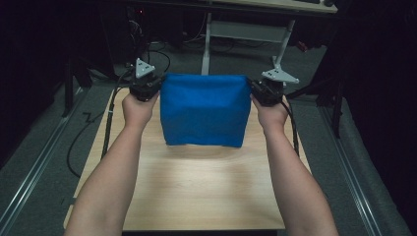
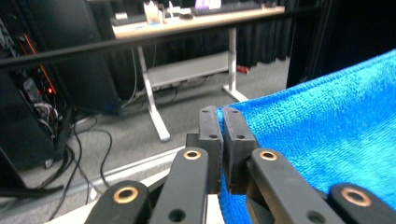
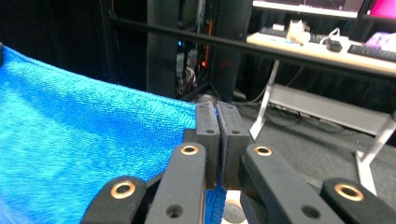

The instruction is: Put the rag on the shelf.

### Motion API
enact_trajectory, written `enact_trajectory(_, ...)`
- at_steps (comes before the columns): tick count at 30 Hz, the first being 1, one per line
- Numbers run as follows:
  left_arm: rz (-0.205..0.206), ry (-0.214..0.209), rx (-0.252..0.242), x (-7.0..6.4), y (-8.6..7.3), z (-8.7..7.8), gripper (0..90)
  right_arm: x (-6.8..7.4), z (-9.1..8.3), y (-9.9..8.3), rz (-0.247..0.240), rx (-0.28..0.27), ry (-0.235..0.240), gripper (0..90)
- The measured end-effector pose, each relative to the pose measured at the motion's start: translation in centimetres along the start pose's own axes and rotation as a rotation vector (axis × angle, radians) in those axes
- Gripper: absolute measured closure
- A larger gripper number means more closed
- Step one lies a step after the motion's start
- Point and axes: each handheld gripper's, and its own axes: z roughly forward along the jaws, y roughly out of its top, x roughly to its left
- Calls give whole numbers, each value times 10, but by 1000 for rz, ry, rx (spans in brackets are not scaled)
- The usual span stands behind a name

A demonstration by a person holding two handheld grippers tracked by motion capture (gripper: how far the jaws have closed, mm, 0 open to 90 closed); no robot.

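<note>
High view: blue towel lifted taut over wooden table | left gripper and right gripper clamped on top corners | spread wide to hang flat, likely for folding.

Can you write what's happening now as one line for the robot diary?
left gripper: shut on blue towel corner | right gripper: shut on other corner | towel: stretched, lifted above table

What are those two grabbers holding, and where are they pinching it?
A blue towel. The left gripper pinches its top left corner and the right gripper pinches its top right corner, so it hangs spread out above the wooden table.
</note>
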Motion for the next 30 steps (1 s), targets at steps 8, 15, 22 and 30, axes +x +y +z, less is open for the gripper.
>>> enact_trajectory(8, -34, -27, 70, 2, -34, 10, 878, 1, 17, -27, -3, 87, 13, 891)
enact_trajectory(15, -51, -49, 129, 0, -60, 15, 878, 3, 26, -46, 4, 134, 29, 891)
enact_trajectory(22, -76, -82, 154, -5, -80, 18, 878, 2, 28, -66, 20, 166, 36, 891)
enact_trajectory(30, -82, -105, 185, -10, -94, 20, 878, 3, 27, -88, 54, 181, 56, 891)
